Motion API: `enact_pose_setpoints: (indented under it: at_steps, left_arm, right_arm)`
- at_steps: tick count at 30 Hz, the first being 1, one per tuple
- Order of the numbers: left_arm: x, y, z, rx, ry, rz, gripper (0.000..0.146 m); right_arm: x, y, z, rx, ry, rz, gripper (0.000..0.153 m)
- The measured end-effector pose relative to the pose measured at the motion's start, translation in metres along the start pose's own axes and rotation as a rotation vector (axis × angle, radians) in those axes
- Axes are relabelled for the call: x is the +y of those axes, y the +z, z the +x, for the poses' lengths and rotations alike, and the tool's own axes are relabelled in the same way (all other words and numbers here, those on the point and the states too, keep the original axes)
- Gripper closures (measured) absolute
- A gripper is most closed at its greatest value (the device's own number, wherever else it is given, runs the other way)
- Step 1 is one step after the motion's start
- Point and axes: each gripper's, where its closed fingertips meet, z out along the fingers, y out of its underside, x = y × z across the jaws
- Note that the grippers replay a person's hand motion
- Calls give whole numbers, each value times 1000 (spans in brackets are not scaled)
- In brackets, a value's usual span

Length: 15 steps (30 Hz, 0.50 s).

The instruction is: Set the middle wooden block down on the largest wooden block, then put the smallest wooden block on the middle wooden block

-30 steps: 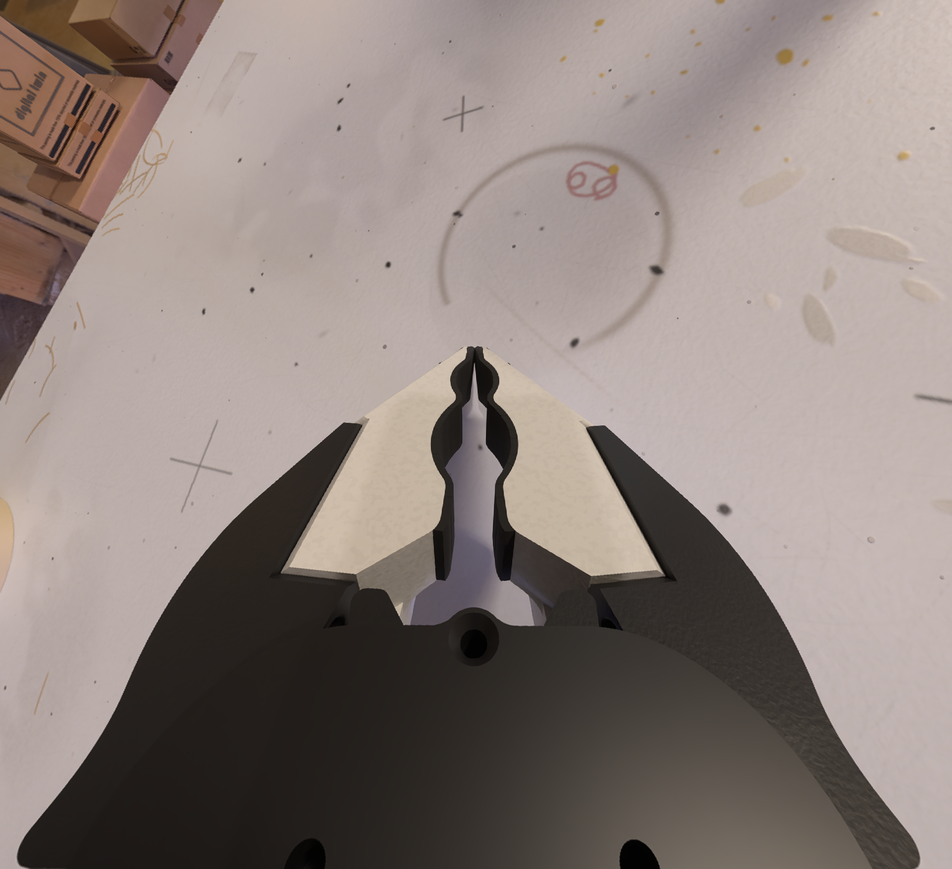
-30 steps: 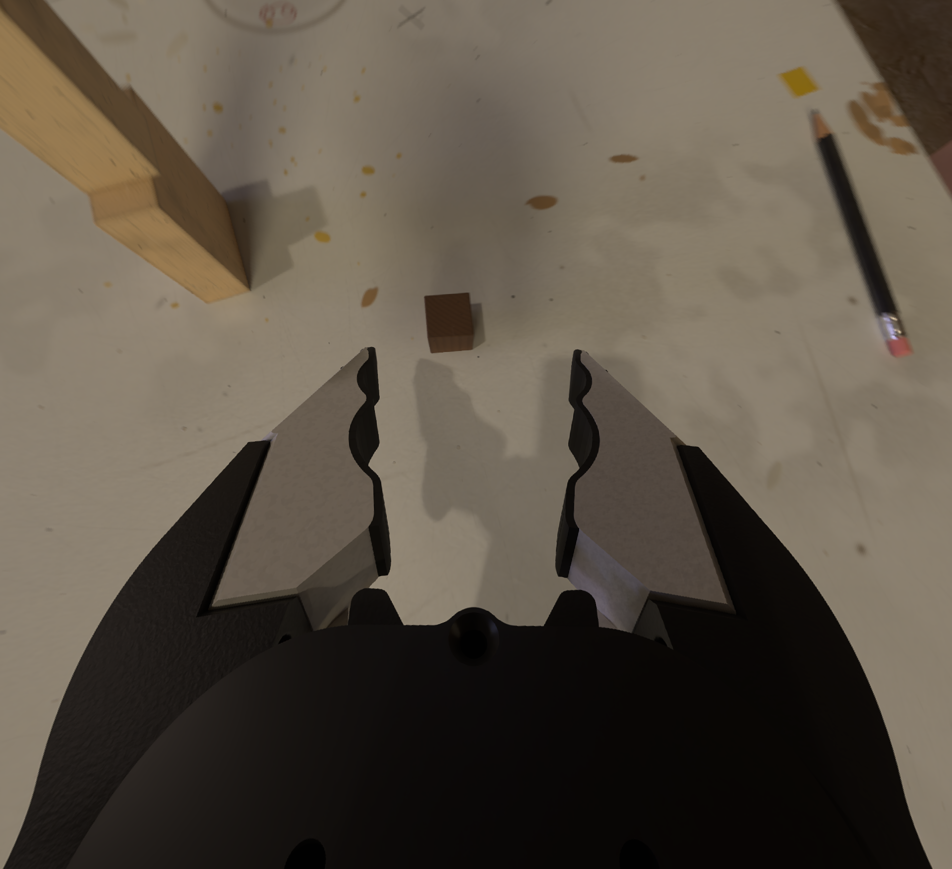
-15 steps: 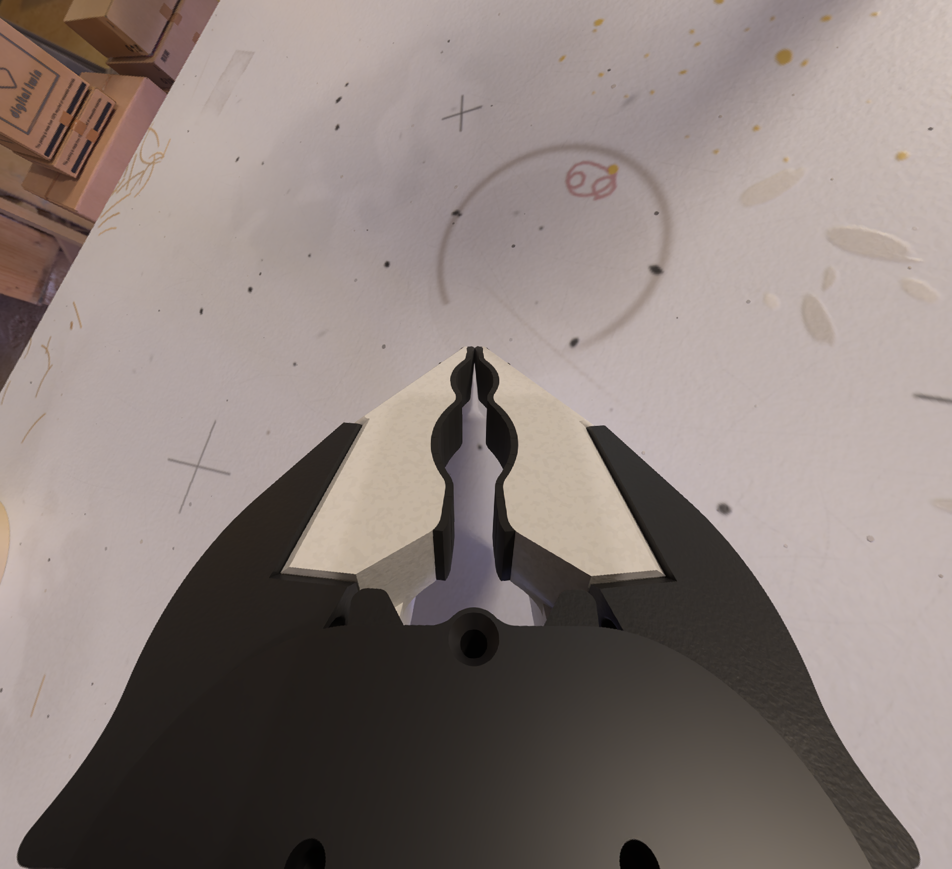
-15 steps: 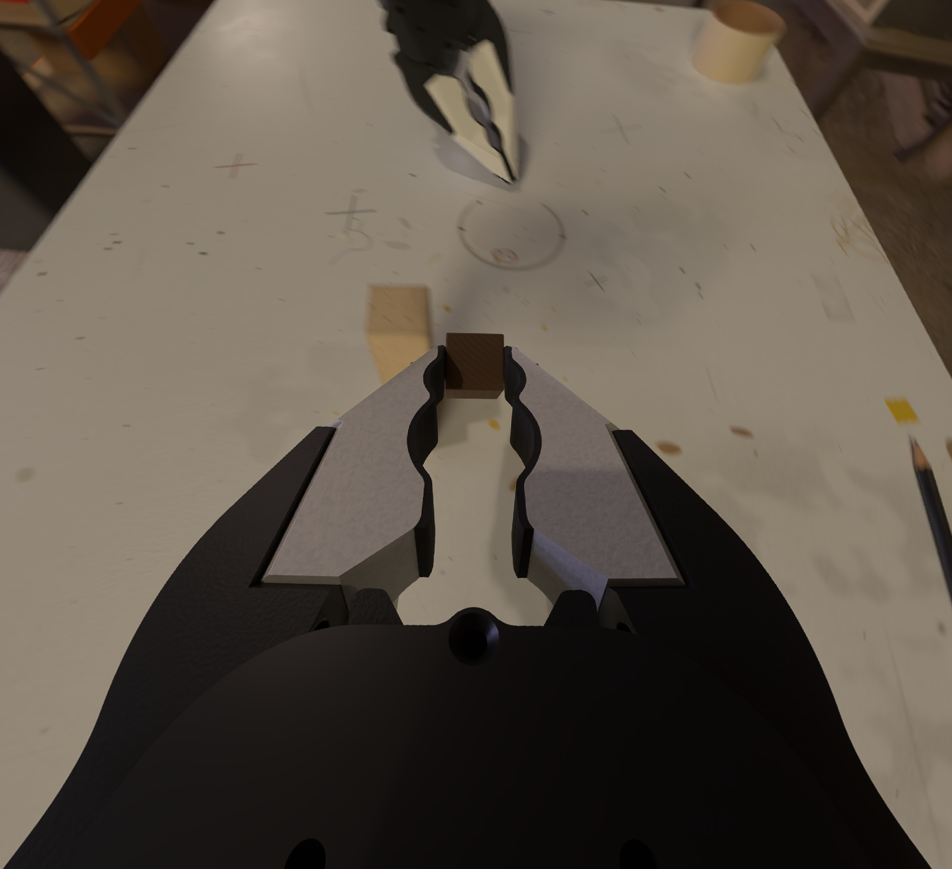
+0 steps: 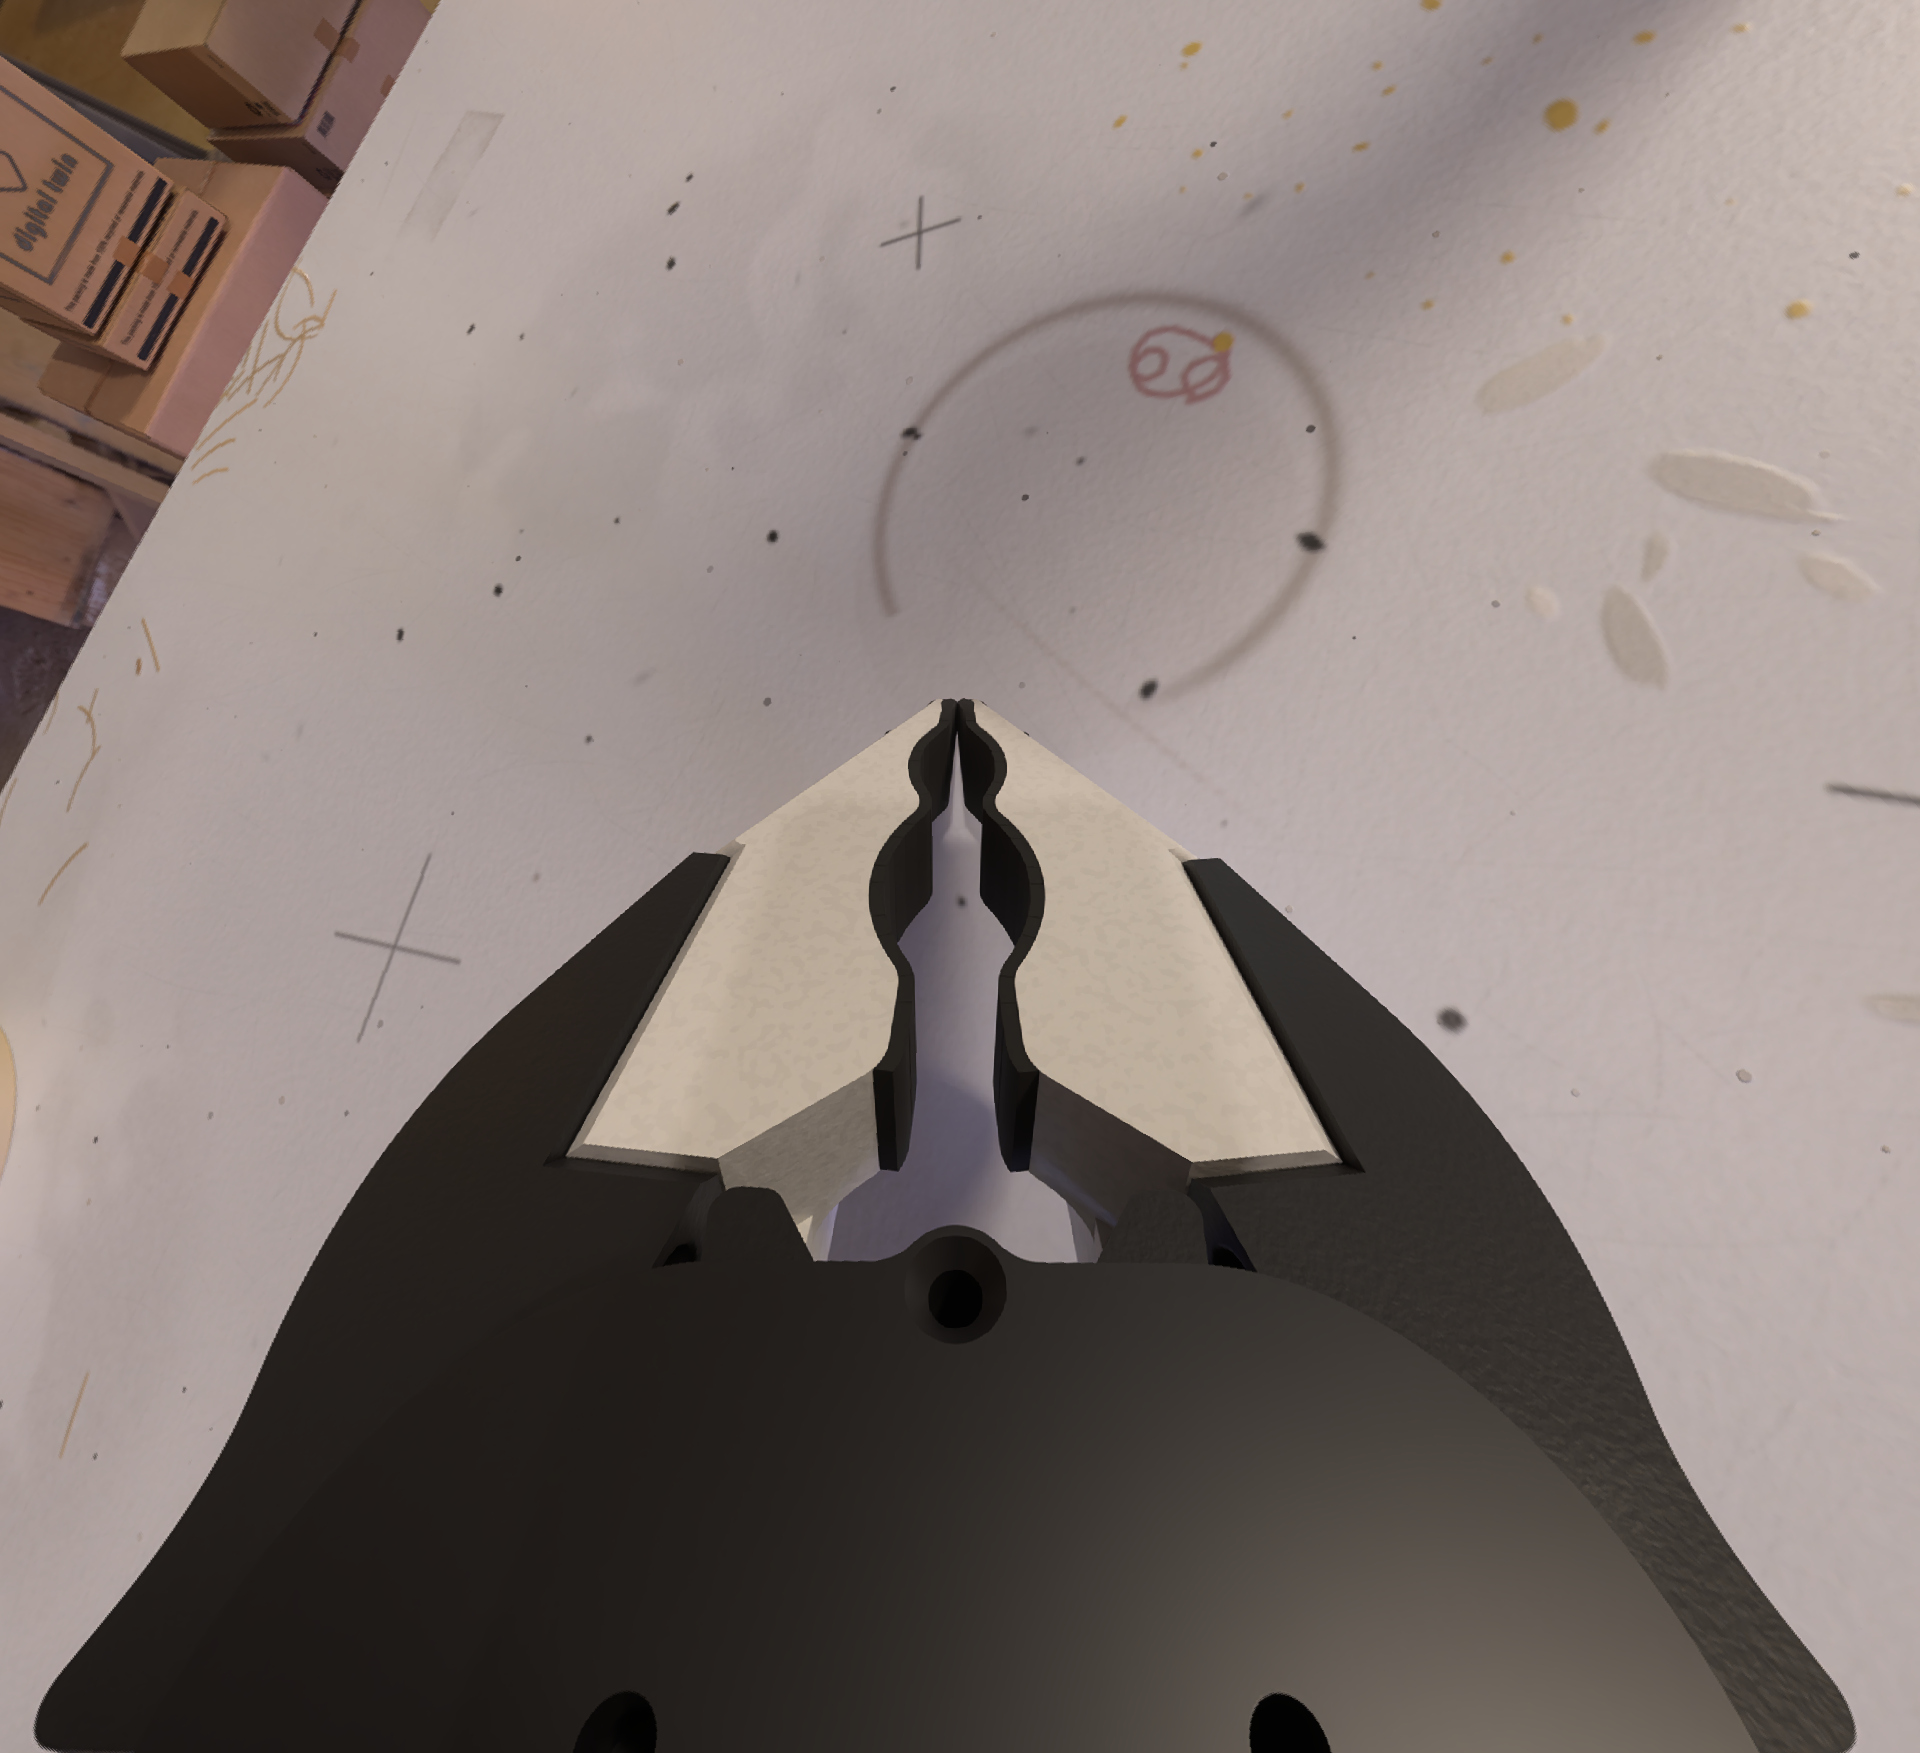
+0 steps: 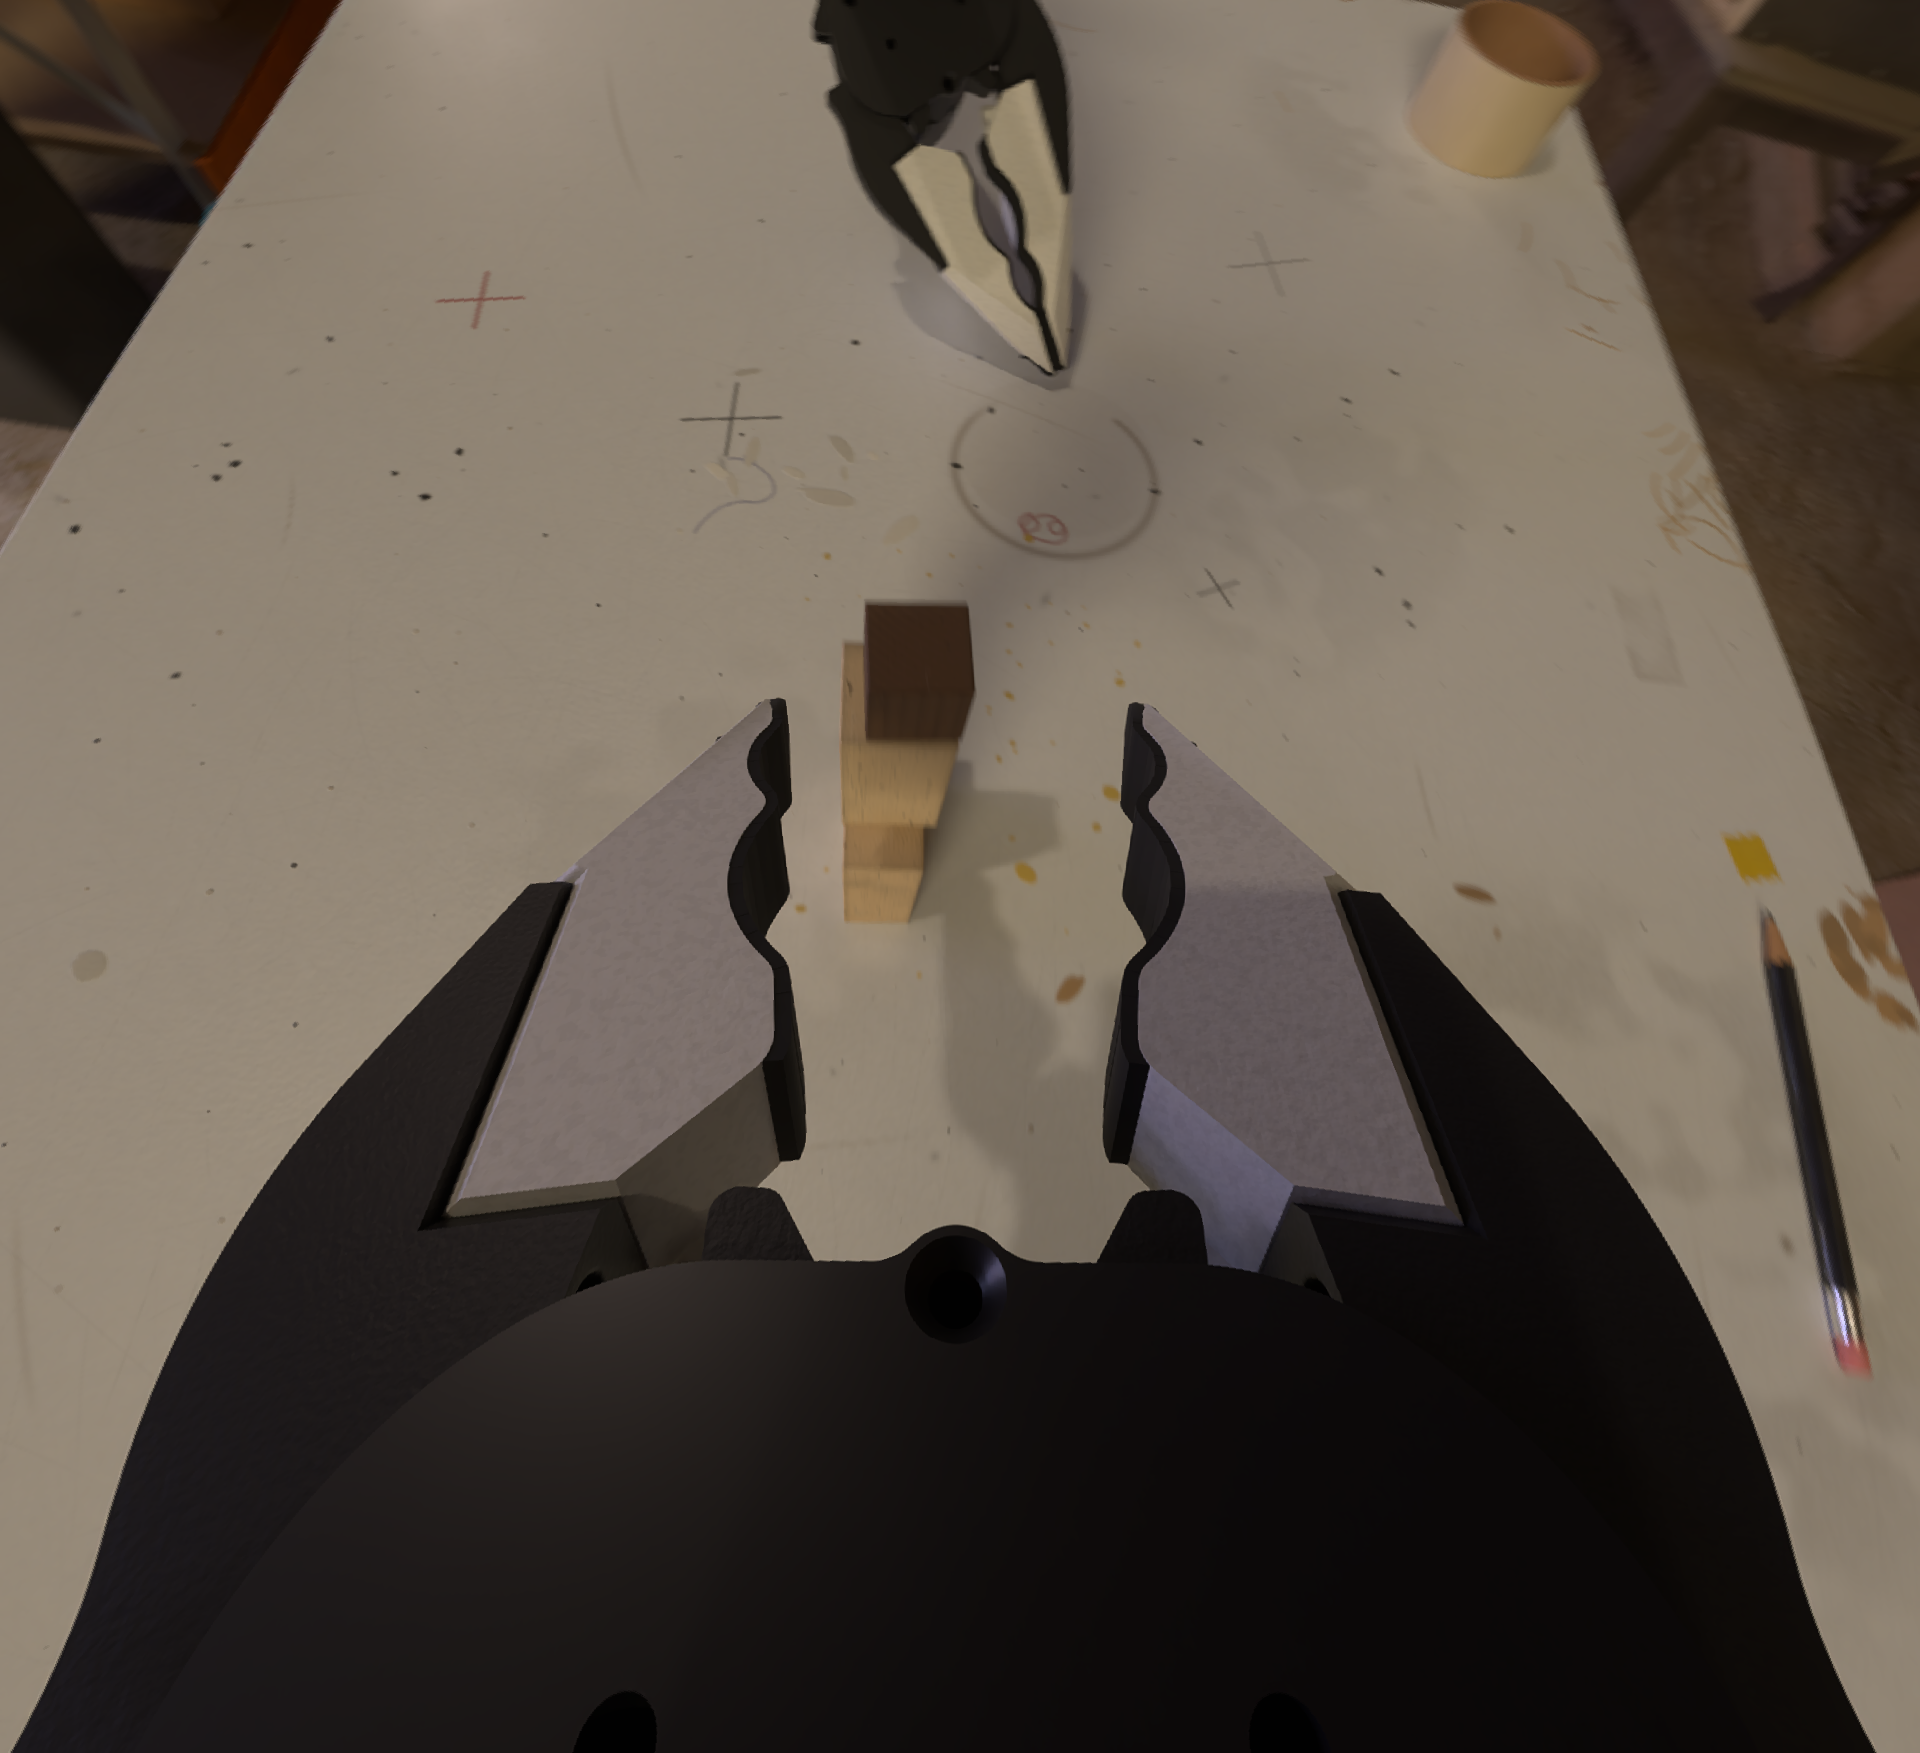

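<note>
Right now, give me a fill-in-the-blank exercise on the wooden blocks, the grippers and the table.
1. The small dark brown wooden cube sits on top of the light ____ blocks.
2. The right gripper has its fingers ____, holding nothing.
3. The left gripper is ____, its tips pointing at the white table.
4. The black pencil with a pink eraser lies to the ____ of the stack in the right wrist view.

Missing words: wooden; open; shut; right
</note>
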Motion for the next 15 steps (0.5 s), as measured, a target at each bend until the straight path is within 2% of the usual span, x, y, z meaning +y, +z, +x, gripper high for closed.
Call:
enact_pose_setpoints:
  at_steps: [3, 5, 6, 12, 15]
  left_arm:
    - [0, 0, 0, -1, 3, 1, 146]
    - [0, 0, 0, -2, 3, 1, 146]
    - [0, 0, 0, -3, 3, 1, 146]
    - [2, -3, -3, -29, -8, -4, 146]
    - [9, -12, -13, -71, -55, 3, 146]
  right_arm:
    - [16, -21, 1, 71, 43, 24, 100]
    - [28, -31, -1, 114, 71, 52, 127]
    - [36, -35, 0, 154, 83, 50, 132]
    - [103, -63, 27, 459, 318, -21, 133]
    - [123, -79, 35, 635, 401, -53, 133]
